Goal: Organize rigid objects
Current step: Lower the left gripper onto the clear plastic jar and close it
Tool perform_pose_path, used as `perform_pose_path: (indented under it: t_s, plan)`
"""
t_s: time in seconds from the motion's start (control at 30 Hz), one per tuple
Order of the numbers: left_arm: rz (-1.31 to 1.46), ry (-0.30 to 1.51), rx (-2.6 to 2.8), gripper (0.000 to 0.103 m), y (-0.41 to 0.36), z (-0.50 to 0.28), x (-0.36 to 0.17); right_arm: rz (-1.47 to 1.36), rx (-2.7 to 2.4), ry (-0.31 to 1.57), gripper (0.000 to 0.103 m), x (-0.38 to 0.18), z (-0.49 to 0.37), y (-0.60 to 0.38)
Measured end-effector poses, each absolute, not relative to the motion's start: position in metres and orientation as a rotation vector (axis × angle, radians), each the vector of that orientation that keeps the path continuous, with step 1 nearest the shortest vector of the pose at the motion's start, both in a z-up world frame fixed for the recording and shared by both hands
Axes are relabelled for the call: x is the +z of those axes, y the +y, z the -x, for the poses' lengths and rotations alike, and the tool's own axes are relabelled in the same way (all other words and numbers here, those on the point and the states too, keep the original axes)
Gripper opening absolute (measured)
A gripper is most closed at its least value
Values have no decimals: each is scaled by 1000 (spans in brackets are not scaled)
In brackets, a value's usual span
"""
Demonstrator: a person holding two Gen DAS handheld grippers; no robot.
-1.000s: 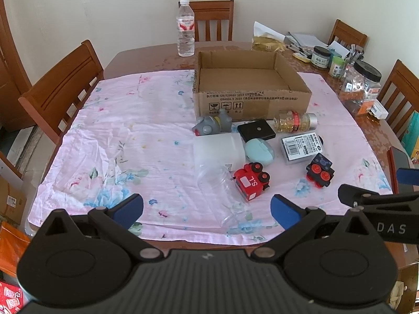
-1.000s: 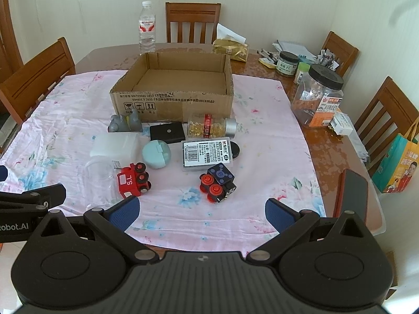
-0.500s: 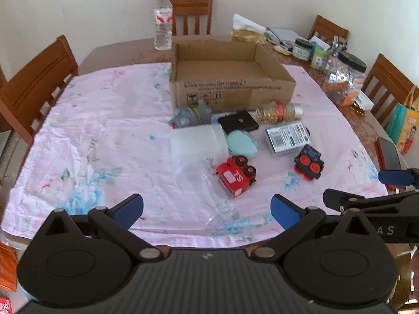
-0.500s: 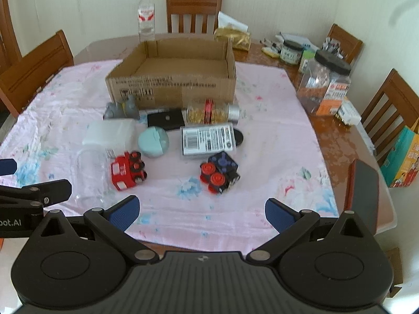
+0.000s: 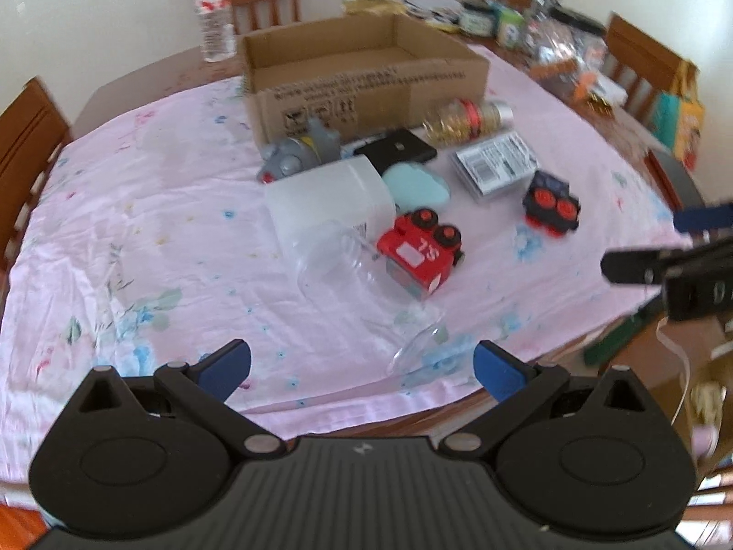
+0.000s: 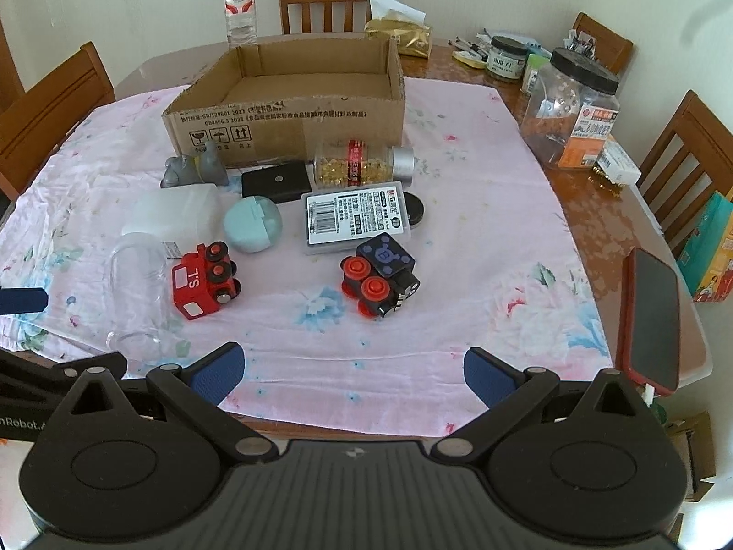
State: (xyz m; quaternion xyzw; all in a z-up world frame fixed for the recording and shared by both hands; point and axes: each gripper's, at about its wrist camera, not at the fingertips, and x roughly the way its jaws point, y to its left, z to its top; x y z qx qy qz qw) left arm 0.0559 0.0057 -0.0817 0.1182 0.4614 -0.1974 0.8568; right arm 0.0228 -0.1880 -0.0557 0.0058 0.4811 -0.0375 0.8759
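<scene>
- Because the left wrist view is smeared by blur, the print on the cardboard box [image 5: 366, 78] and the clutter on the far right of the table cannot be read there.
- Left gripper [image 5: 362, 364] is spread wide and holds nothing; right gripper [image 6: 350, 369] is likewise wide apart and empty, both at the near table edge.
- Only part of the left gripper shows at the left edge of the right wrist view.
- Two toy trains lie on the pink floral cloth [image 6: 458, 275]: a red train [image 6: 204, 279] and a dark train [image 6: 380, 275] with red wheels.
- One clear glass jar [image 6: 137, 284] lies on its side touching the red train; its rim is hard to trace.
- One capsule bottle [image 6: 362, 165] lies just beside the open box; one flat labelled case [image 6: 357, 217] sits near it.
- One round pale-blue case [image 6: 252, 224] rests between the jar and the labelled case.
</scene>
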Motion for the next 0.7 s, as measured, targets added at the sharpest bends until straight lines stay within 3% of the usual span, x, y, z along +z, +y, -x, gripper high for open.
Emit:
perform_pose_path:
  t_s: [0.7]
  plan:
    - [-583,893,-741,102,-12,-102,-110,-23,-222,1093,103,-82,-47,-194]
